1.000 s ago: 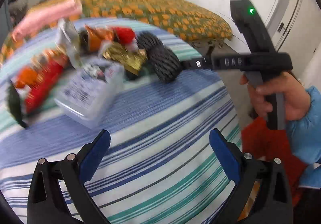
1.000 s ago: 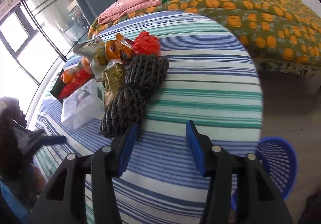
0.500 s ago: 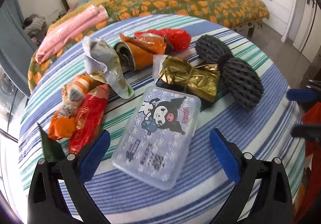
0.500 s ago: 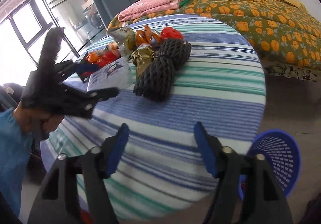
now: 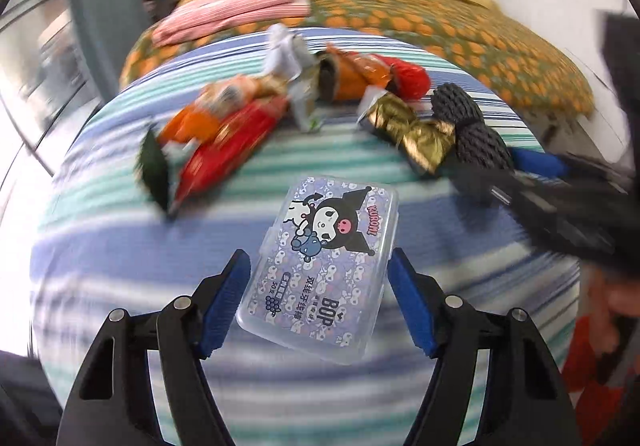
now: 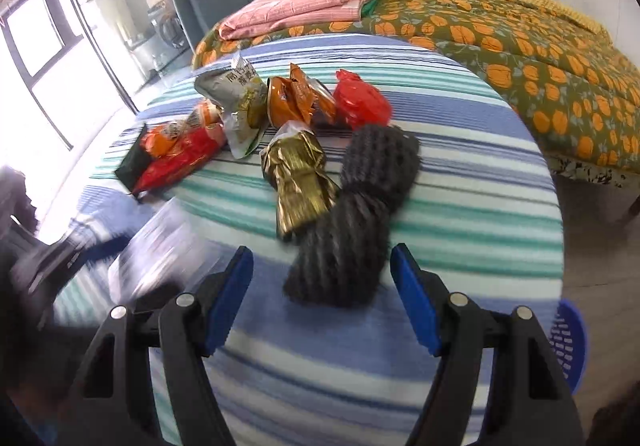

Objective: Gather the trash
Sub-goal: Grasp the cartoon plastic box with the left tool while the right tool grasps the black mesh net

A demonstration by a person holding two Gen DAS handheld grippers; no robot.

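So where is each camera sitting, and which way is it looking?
Left wrist: sits on the left claw, looking down along its closing blue fingers at the clear cartoon box between them; a blurred hand shows far right.
Right wrist: sits on the right claw, facing the black foam net and the blue basket.
Shared: the striped table, gold wrapper and the bed behind.

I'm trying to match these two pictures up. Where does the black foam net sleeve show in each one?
Left wrist view: the black foam net sleeve lies at the right of the pile, right of centre, with the right gripper's blue pad reaching its near end.
Right wrist view: the sleeve lies at centre, running down toward the gap between the open fingers.
Shared landmark: the crumpled gold foil wrapper lies against the sleeve's left side in both.
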